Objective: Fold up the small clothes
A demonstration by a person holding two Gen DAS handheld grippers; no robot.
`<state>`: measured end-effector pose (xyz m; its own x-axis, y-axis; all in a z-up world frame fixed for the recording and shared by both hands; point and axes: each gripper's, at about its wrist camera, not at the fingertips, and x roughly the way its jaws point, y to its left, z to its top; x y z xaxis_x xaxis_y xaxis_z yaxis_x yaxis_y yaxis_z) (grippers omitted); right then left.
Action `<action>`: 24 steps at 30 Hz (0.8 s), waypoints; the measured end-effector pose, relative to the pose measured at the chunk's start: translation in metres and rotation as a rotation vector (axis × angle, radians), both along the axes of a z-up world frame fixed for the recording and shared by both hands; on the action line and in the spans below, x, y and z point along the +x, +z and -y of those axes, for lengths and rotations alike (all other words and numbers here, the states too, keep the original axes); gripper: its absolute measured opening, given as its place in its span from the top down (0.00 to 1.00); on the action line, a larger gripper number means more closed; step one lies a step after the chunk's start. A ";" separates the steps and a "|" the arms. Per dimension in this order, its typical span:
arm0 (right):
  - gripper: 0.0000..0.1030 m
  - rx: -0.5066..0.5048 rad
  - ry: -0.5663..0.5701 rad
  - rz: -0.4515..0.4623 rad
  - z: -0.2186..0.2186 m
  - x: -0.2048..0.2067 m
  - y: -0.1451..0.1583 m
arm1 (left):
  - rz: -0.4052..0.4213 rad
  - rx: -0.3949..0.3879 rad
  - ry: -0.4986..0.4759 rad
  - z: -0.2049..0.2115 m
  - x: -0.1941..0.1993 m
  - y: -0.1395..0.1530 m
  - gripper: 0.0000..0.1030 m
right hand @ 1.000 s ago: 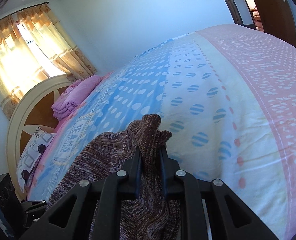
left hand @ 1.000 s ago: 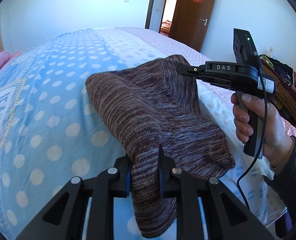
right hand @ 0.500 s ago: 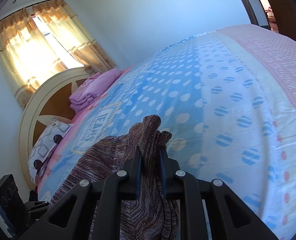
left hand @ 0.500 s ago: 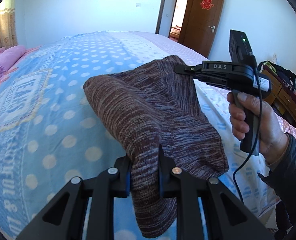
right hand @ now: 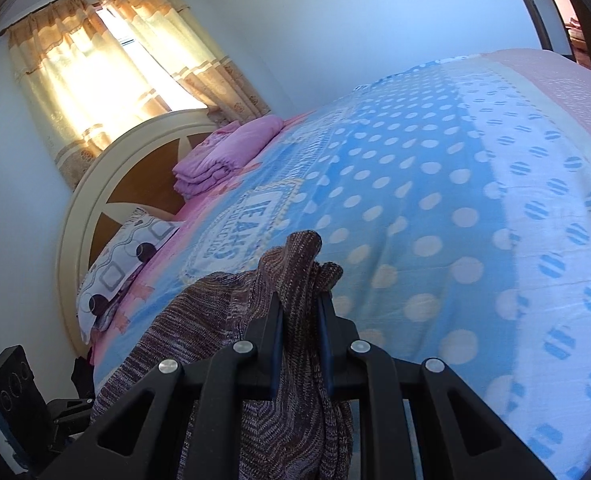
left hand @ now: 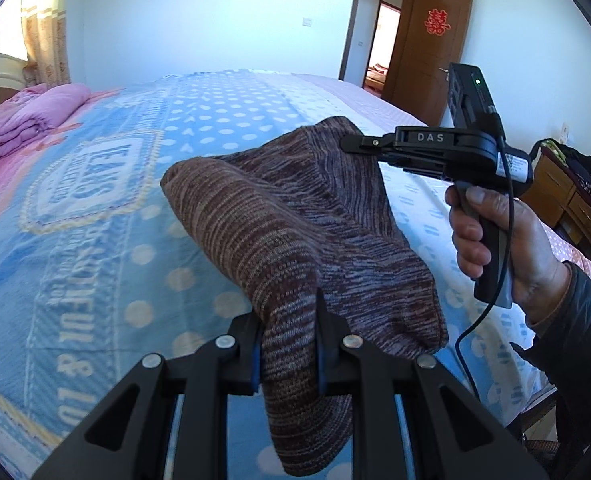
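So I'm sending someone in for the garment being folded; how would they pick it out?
Look over the big bed with the blue polka-dot blanket. The brown knit garment hangs above it, pinched between the left gripper and the right gripper. Unlike the folded pink bedding by the headboard, it is dark, striped and off the bed.

Below my fingers lies a wide bed [right hand: 435, 208] under a blue, white and pink polka-dot blanket. A folded pink quilt [right hand: 227, 152] and a grey-patterned white pillow [right hand: 123, 256] rest at its headboard end.
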<state>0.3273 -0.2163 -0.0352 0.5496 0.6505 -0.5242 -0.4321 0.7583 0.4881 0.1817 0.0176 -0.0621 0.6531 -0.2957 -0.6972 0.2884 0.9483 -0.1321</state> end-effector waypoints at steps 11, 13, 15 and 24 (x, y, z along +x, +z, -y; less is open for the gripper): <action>0.85 -0.001 0.101 -0.004 -0.068 0.003 0.002 | 0.022 0.021 0.074 -0.047 -0.020 0.002 0.81; 0.85 -0.003 0.118 -0.006 -0.080 0.004 0.002 | 0.022 0.024 0.092 -0.057 -0.022 0.001 0.80; 0.85 -0.007 0.135 -0.009 -0.094 0.006 0.000 | 0.020 0.021 0.111 -0.066 -0.023 0.000 0.81; 0.85 -0.041 0.203 -0.022 -0.153 0.023 -0.004 | 0.008 0.007 0.181 -0.093 -0.025 -0.009 0.81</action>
<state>0.3504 -0.0637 -0.0389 0.3971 0.7249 -0.5629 -0.5674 0.6760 0.4701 0.1563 0.1106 -0.0709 0.7010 -0.1685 -0.6930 0.1143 0.9857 -0.1240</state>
